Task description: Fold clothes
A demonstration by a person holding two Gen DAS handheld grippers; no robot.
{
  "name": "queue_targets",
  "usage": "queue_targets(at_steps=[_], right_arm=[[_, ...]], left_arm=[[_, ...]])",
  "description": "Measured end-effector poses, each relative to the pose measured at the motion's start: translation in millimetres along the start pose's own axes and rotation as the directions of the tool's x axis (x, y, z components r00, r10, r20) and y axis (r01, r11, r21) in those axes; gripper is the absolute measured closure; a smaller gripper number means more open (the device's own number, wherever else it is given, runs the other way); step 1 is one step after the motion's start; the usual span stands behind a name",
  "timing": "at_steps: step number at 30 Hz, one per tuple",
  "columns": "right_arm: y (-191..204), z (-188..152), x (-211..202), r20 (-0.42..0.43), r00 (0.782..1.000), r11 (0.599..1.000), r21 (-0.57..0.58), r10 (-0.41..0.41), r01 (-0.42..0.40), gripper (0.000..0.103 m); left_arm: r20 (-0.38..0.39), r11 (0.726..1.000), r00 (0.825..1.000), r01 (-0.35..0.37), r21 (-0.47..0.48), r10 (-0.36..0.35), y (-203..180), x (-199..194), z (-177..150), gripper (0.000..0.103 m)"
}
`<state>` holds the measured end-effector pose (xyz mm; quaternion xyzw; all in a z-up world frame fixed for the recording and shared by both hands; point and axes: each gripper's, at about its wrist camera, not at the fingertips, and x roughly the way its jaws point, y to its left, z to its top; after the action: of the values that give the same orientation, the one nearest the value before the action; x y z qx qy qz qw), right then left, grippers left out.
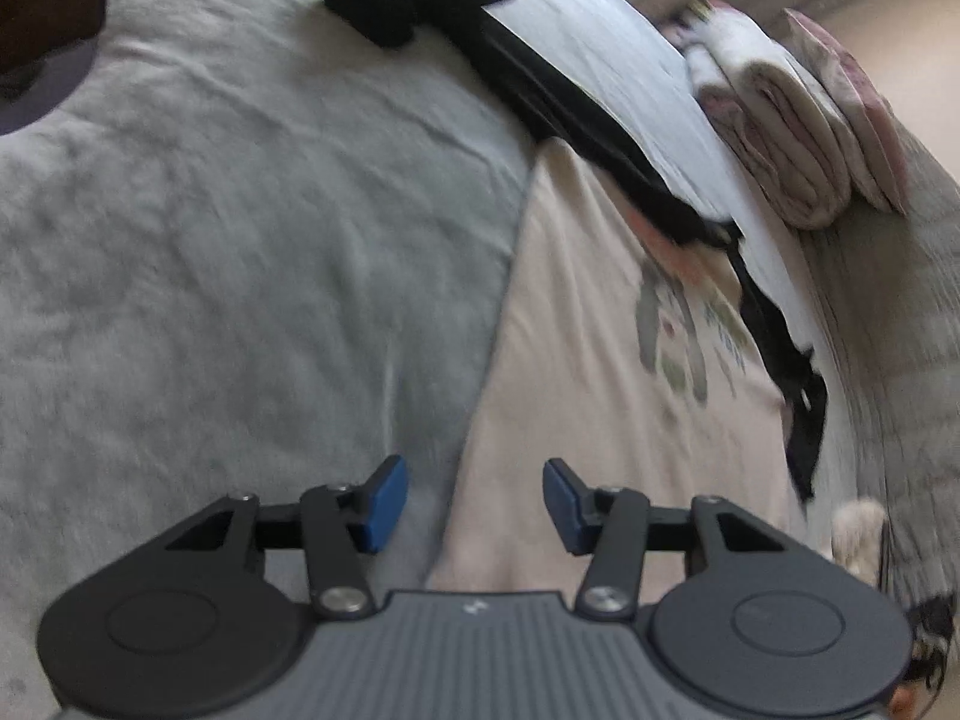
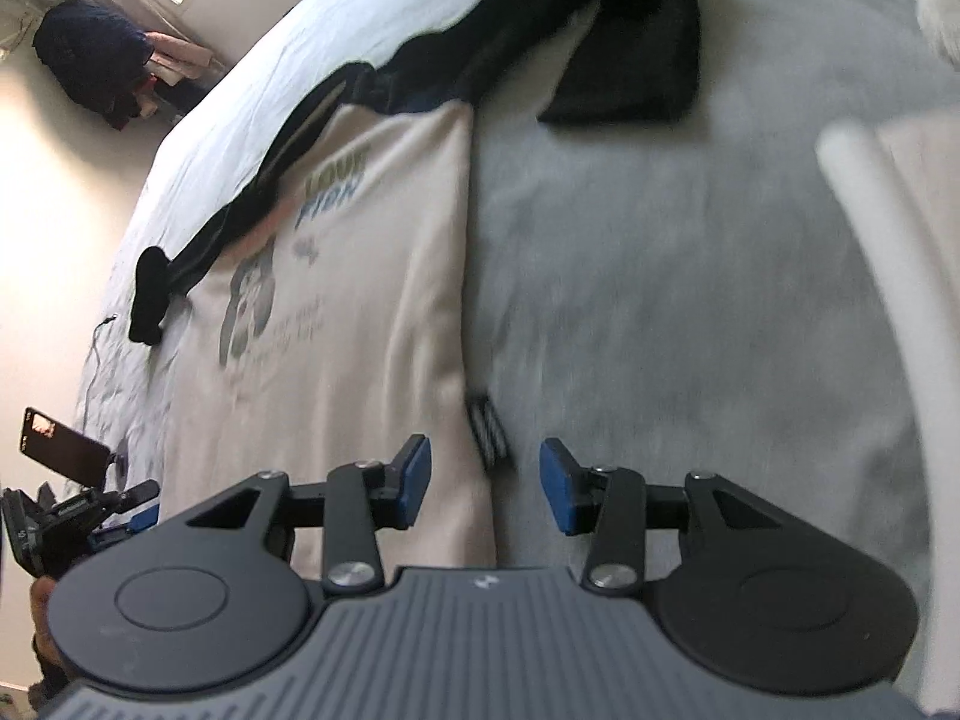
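Note:
A cream shirt (image 1: 600,372) with black sleeves (image 1: 576,120) and a printed graphic (image 1: 690,336) lies flat on a grey bedspread (image 1: 210,252). My left gripper (image 1: 475,504) is open and empty, hovering over the shirt's left side edge. In the right wrist view the same shirt (image 2: 360,300) lies left of centre, one black sleeve (image 2: 636,54) folded out at the top. My right gripper (image 2: 485,489) is open and empty, over the shirt's right side edge by a small striped side tag (image 2: 489,426).
A stack of folded pink-and-white laundry (image 1: 798,120) sits on the far right of the bed. A phone on a tripod (image 2: 60,450) stands at the bed's left side. Dark clothes (image 2: 96,60) hang near a window. A white rail (image 2: 888,276) crosses the right.

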<state>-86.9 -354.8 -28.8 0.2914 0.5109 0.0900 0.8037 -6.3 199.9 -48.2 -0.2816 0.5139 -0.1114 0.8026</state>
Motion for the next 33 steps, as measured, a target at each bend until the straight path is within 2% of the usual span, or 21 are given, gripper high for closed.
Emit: queue_targets(at_steps=[5,7,8,9,10,11,15,19,27,33], right_arm=[[-7.5,-22.9,7.4,0.048,0.993,0.992,0.046,0.112,-0.114,0.057],[-7.3,-31.0,12.2,0.070,0.987,0.988,0.041,0.144,-0.147,0.057],[-5.0,-34.2,13.8,0.078,0.987,0.989,0.028,0.142,-0.144,0.060],[-2.8,-37.4,15.3,0.086,0.986,0.990,0.015,0.140,-0.142,0.077],[-0.5,-40.5,16.9,0.093,0.986,0.990,0.003,0.138,-0.139,0.091],[-0.2,-42.9,15.7,0.102,0.986,0.991,-0.005,0.134,-0.134,0.094],[1.7,-44.0,-4.2,0.154,0.980,0.992,-0.023,0.123,-0.121,0.096],[11.9,-43.0,-34.1,0.178,0.977,0.991,-0.077,0.121,-0.108,0.096],[19.3,-63.7,-69.4,0.129,0.990,0.988,-0.151,0.055,-0.035,0.096],[3.7,-78.0,-65.4,0.086,0.996,0.984,-0.176,0.003,0.012,0.096]], left_arm=[[-0.014,0.999,0.999,0.047,0.017,-0.047,5.1,-0.4,-8.6,0.053],[-0.017,0.998,0.999,0.052,0.031,-0.052,5.0,0.2,-10.3,0.057],[-0.017,0.998,0.999,0.047,0.041,-0.046,5.4,-0.4,-12.1,0.067],[-0.013,0.998,0.999,0.033,0.052,-0.033,5.1,-0.7,-14.6,0.085],[-0.005,0.998,1.000,0.016,0.055,-0.015,4.7,-1.2,-17.8,0.094],[0.005,0.999,1.000,0.001,0.047,-0.001,5.0,-2.3,-21.0,0.096],[0.045,1.000,0.999,0.012,-0.005,-0.012,1.5,-21.9,-34.3,0.098],[0.077,0.999,0.997,0.008,0.045,-0.012,-11.3,-49.6,-53.1,0.098],[0.077,0.987,0.997,-0.004,0.159,-0.009,-26.8,-90.8,-99.2,0.098],[0.040,0.974,0.999,-0.038,0.221,0.030,-22.8,-88.7,-128.2,0.098]])
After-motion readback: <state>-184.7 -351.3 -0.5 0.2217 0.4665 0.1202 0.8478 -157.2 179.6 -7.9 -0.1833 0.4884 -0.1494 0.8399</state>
